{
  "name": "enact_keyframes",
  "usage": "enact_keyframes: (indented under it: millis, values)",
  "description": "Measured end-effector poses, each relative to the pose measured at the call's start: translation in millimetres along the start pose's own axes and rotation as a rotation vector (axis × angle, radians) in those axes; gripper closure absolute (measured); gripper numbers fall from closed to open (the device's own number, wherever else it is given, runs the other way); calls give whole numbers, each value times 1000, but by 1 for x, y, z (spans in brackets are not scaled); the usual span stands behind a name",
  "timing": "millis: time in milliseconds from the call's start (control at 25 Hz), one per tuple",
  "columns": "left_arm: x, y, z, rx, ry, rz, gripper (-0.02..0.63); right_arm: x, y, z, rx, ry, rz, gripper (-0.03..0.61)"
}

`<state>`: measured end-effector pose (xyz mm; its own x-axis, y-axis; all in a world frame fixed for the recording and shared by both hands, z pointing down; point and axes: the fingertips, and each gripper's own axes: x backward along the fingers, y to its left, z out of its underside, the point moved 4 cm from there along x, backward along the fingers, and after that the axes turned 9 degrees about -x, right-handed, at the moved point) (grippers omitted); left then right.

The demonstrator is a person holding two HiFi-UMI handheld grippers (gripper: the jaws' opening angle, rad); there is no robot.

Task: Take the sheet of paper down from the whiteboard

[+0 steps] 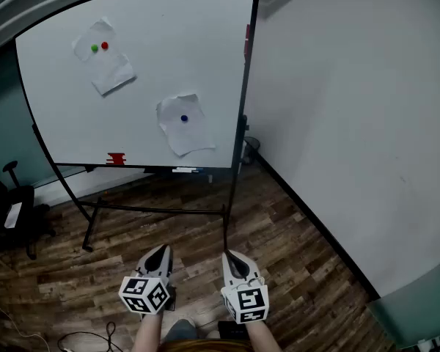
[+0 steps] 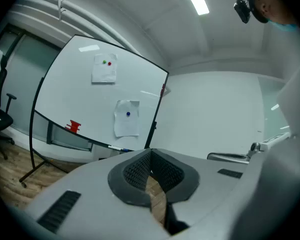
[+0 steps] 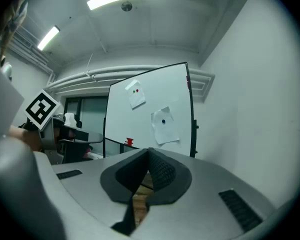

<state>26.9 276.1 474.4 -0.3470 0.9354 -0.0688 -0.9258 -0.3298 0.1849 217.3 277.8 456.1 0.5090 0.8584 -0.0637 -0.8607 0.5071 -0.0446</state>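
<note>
A whiteboard (image 1: 154, 42) on a wheeled stand faces me across the wooden floor. Two crumpled paper sheets hang on it. The lower sheet (image 1: 185, 125) (image 2: 127, 118) (image 3: 164, 124) is pinned by a blue magnet (image 1: 184, 119). The upper sheet (image 1: 105, 59) (image 2: 104, 68) (image 3: 137, 94) is held by a green and a red magnet. My left gripper (image 1: 161, 254) (image 2: 150, 170) and right gripper (image 1: 233, 259) (image 3: 148, 173) are both shut and empty, held level and side by side, well short of the board.
A red object (image 1: 116, 158) and a marker (image 1: 185, 170) rest on the board's tray. A white wall (image 1: 352, 108) runs along the right. A black office chair (image 1: 11, 211) stands at left, with cables on the floor near it.
</note>
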Motion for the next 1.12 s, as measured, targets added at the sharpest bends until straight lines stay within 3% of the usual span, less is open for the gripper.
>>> enact_keyframes:
  millis: [160,320,400,480,560,640,800,1120]
  values:
    - [12,6,0,17,-10,-15,589,5,16,3,12,22,-22,568]
    - [22,9,-3,19,-31,-26,589,6,25,6,-48,24,-56,568]
    - [25,8,-4,70,-52,0,589,6,26,5,-62,16,-48,568]
    - [29,7,-7,171,-96,65,581,7,26,3,-49,11,-24,566]
    - [33,8,-10,236,-135,105,512,6,29,0,-40,5,-23,526]
    - [34,13,-12,198,-133,82,492,3,32,-2,-33,-1,-41,479]
    - [29,16,-8,74,-70,26,480,-6,27,-1,-35,-1,-46,474]
    - [-16,45,-16,37,-52,7,480,-59,10,-16,1,-17,-45,474]
